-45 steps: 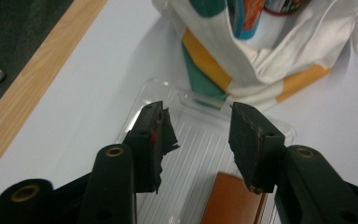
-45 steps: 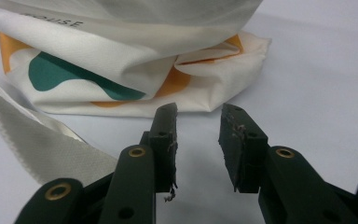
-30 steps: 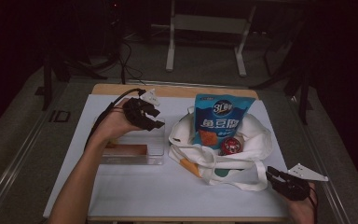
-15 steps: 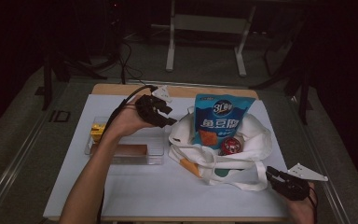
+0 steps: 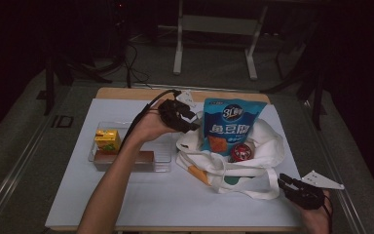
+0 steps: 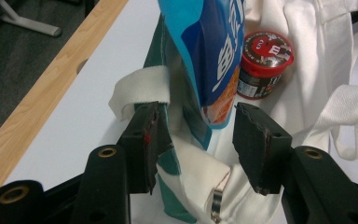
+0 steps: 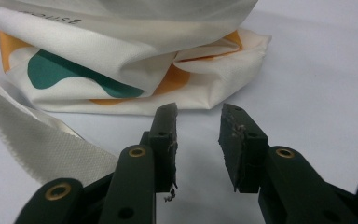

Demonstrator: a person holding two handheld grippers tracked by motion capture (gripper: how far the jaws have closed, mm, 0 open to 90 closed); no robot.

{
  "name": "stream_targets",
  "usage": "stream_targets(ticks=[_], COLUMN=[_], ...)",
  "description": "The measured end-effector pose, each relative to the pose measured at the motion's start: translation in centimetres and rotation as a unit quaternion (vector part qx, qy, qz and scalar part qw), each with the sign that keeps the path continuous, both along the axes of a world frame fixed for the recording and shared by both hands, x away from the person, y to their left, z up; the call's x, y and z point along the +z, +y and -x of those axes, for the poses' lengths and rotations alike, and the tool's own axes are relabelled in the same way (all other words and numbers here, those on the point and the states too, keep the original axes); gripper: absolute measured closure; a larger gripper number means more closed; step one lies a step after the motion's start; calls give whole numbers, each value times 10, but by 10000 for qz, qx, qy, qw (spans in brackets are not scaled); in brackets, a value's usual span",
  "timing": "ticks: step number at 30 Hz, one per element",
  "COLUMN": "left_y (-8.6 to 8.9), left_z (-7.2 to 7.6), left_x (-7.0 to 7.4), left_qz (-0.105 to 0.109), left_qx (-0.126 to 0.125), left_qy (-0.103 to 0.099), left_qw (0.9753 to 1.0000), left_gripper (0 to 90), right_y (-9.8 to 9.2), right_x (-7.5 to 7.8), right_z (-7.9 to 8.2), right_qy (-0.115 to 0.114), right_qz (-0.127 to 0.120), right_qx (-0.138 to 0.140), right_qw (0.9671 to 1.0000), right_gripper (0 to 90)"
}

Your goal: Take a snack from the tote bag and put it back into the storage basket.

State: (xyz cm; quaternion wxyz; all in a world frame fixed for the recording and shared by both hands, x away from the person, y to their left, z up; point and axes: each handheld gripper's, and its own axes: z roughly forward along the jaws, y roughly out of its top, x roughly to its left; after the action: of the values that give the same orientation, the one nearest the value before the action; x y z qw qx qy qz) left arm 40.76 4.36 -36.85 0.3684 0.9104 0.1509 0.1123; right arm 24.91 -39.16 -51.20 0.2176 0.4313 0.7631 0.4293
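Left tool at the bag mouth, snack pouch dead ahead

The left tool (image 6: 196,140) is released, jaws spread, empty, at the far-left rim of the white tote bag (image 5: 265,146) near the tabletop's far edge. The blue snack pouch (image 6: 214,60) stands upright in the bag, its lower corner just beyond and between the jaws, long axis vertical; red-lidded cup (image 6: 263,63) behind it. Likely next: close on pouch or bag rim. The right tool (image 7: 198,140) is released too, low by the near-right corner, well apart from the pouch. Left is clearly nearer.
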Motion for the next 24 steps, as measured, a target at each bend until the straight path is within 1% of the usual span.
stream_targets(ticks=[5,6,7,8,10,11,12,13,14,16,17,18,19,20,21,22,23,24], left_y=[-4,-5,-5,-6,-7,-7,-7,-6,-6,-4,-3,-2,-1,0,1,3,3,2], left_z=[3,4,5,9,11,13,15,19,19,24,26,29,32,35,39,44,44,47], left_x=[-3,-4,-5,-8,-10,-11,-13,-14,-14,-15,-14,-14,-13,-12,-12,-14,-14,-15], left_qz=[5,19,4,-41,-46,-29,-28,4,4,35,85,121,107,134,223,310,310,207], left_qx=[-32,-56,-78,-136,-147,-163,-207,-207,-207,-198,-188,-183,-182,-155,-153,-143,-143,-164], left_qy=[-22,-2,-3,2,-19,-35,-33,-74,-74,-115,-161,-168,-227,-285,-287,-275,-275,-301], left_qw=[10000,10000,10000,9999,9999,9999,9998,9998,9998,9997,9997,9996,9995,9994,9992,9990,9990,9992], left_gripper=[516,528,528,544,564,564,595,613,641,667,667,692,692,705,729,736,740,743], right_y=[-1,-2,-2,-4,-5,-5,-6,-7,-7,-8,-8,-8,-8,-7,-5,-3,-3,2], right_x=[5,9,9,14,18,18,24,27,30,40,40,50,50,55,66,69,69,74], right_z=[0,0,0,0,1,1,1,1,2,3,3,2,2,1,-3,-4,-4,-11], right_qy=[-78,-150,-150,-217,-271,-271,-372,-397,-445,-593,-593,-731,-731,-785,-869,-889,-889,-898], right_qz=[9,8,8,18,-10,-10,49,68,64,64,64,27,27,31,8,-25,-25,-10], right_qx=[-20,-40,-40,-64,-88,-88,-99,-112,-125,-143,-143,-120,-120,-96,-8,32,32,141], right_qw=[10000,9999,9999,9997,9996,9996,9992,9991,9989,9981,9981,9972,9972,9969,9962,9960,9960,9959], right_gripper=[667,670,670,672,675,675,680,683,691,695,695,702,702,703,704,704,704,704])
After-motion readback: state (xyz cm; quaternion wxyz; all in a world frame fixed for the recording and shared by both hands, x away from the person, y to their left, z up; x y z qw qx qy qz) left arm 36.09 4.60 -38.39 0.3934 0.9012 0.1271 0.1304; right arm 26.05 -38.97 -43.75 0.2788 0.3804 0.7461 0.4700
